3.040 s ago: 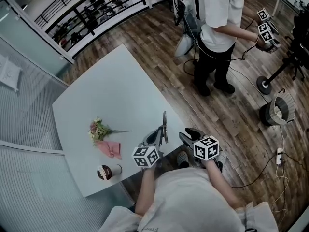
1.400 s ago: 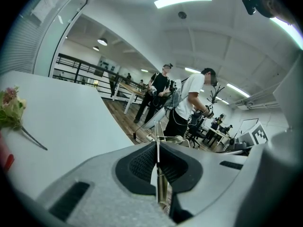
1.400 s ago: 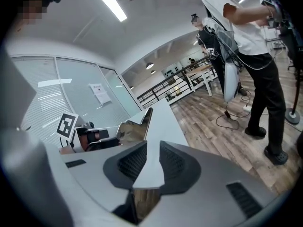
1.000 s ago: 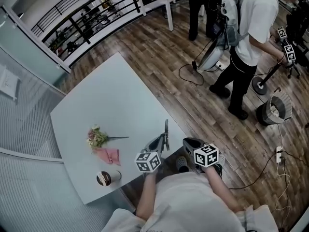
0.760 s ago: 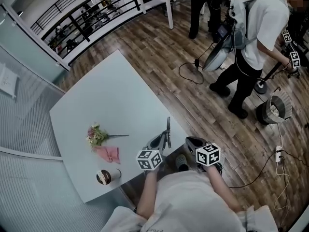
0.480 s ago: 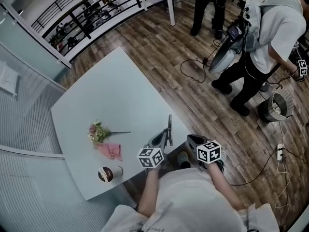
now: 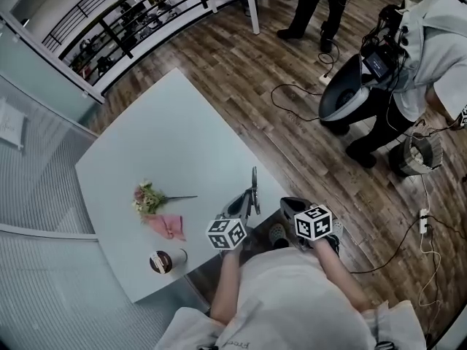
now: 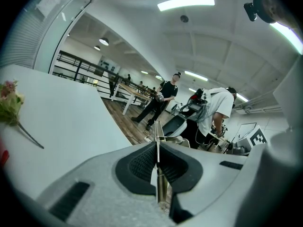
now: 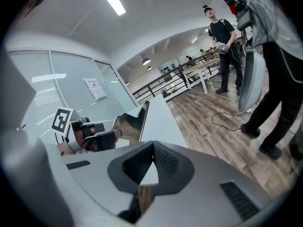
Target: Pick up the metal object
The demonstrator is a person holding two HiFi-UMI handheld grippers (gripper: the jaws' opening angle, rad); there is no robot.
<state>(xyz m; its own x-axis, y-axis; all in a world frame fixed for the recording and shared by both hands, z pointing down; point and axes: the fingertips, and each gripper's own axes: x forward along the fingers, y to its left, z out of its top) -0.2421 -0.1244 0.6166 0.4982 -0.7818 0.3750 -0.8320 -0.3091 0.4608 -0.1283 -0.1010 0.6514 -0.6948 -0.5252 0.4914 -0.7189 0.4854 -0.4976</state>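
The left gripper's [image 8: 157, 150] dark ribbed fingers [image 8: 138, 162] were pressed together on a thin, flat, shiny metal object [image 9: 128, 124]. It stood on edge between them and stuck out beyond the tips. In the right gripper view its broad polished face showed upright, clamped at its lower end.

The right gripper [image 9: 152, 162] was just beside the left. Its fingers [image 9: 132, 167] were closed on each other with nothing between them.

In the head view, the metal object was held at the near edge of the pale grey desk [image 7: 168, 137]. It appeared to be raised off the surface rather than lying on it, though its lower end was hidden by the gripper.

Farther out on the desk, well apart from the grippers, lay a small bunch of pale flowers [image 7: 148, 195] with a folded pink cloth [image 7: 166, 226] just beside it. A brown-lidded paper cup [image 7: 162, 261] stood near the desk's edge.

Beyond the desk was a wooden floor [image 7: 241, 64], where other people stood with equipment.

Judged from this, the pick-up looked essentially done: the object was gripped and seemingly lifted, and little remained beyond holding it steady and clear of the desk.
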